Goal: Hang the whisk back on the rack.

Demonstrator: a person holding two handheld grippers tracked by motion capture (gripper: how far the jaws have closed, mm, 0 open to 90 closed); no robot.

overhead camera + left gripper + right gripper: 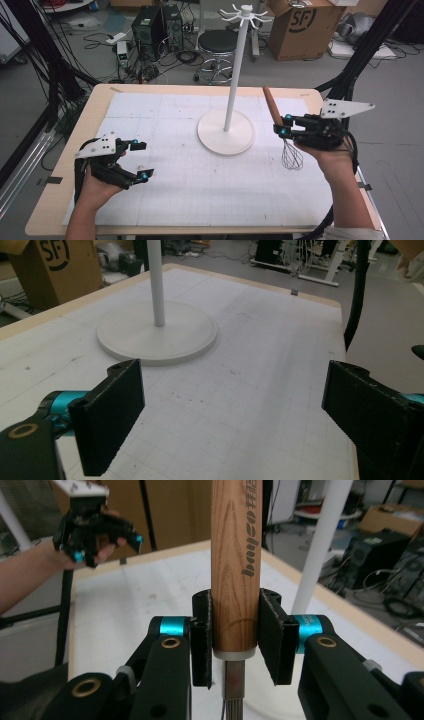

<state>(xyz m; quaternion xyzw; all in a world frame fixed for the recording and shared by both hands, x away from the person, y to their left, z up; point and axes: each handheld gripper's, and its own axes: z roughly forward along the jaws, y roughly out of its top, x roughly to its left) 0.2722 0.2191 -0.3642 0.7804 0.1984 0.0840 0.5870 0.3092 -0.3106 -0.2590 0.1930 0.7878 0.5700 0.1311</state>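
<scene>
A whisk [280, 129] with a wooden handle [235, 565] and a wire head [292, 155] hangs above the table's right side. My right gripper [285, 125] is shut on the handle's lower end, handle up and wires down. In the right gripper view both pads [202, 640] press the wood just above the metal collar. A white rack [232, 90] with hooks at its top stands on a round base [226, 132] at the table's middle. My left gripper [140, 160] rests open at the front left, nothing between its fingers [112, 417].
A white gridded mat [200, 165] covers the wooden table [95, 107]. Behind the table stand a stool [217, 42], a cardboard box [302, 25], computer cases and cables on the floor. Black frame poles rise at both sides.
</scene>
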